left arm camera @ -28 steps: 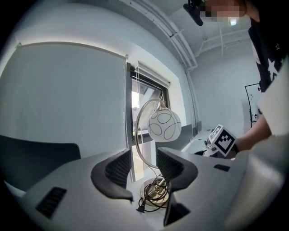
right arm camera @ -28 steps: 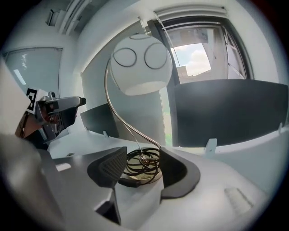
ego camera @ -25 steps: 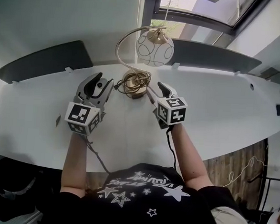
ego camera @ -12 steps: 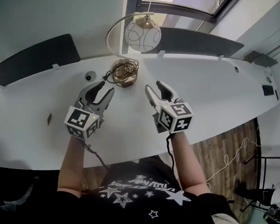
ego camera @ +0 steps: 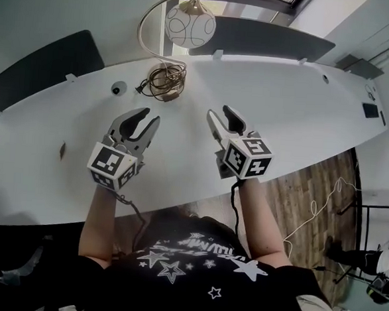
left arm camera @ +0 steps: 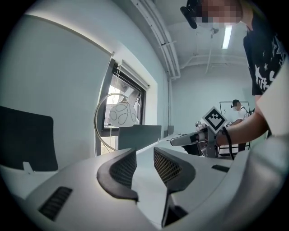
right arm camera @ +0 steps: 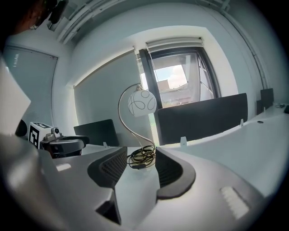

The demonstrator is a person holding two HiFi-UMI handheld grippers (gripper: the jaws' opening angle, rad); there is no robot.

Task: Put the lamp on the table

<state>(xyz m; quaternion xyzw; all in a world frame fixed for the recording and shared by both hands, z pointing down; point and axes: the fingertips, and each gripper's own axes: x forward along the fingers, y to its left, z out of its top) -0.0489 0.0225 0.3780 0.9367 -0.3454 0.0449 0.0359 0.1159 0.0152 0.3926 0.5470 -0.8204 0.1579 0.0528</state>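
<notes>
The lamp, a white globe shade [ego camera: 190, 25] on a curved brass arm, stands at the far edge of the white table [ego camera: 304, 106]. Its dark cord [ego camera: 163, 81] lies coiled over the base. Both grippers hover over the table well short of the lamp, apart from it. My left gripper [ego camera: 146, 119] has nothing between its jaws, which are closing with a clear gap left. My right gripper [ego camera: 220, 113] is open and empty. The left gripper view shows the shade [left arm camera: 123, 113] beyond my left gripper [left arm camera: 144, 155]. In the right gripper view the cord [right arm camera: 142, 159] lies beyond my right gripper [right arm camera: 141, 155].
Dark divider screens [ego camera: 45, 61] [ego camera: 255, 46] stand along the table's far edge, with a window behind them. A small black round fitting [ego camera: 119, 88] sits left of the cord. Wood floor with a loose cable [ego camera: 316, 213] lies past the table's right end.
Both grippers have drawn back from beside the lamp's base toward the person. The lamp stays standing on the table. The left jaws have narrowed.
</notes>
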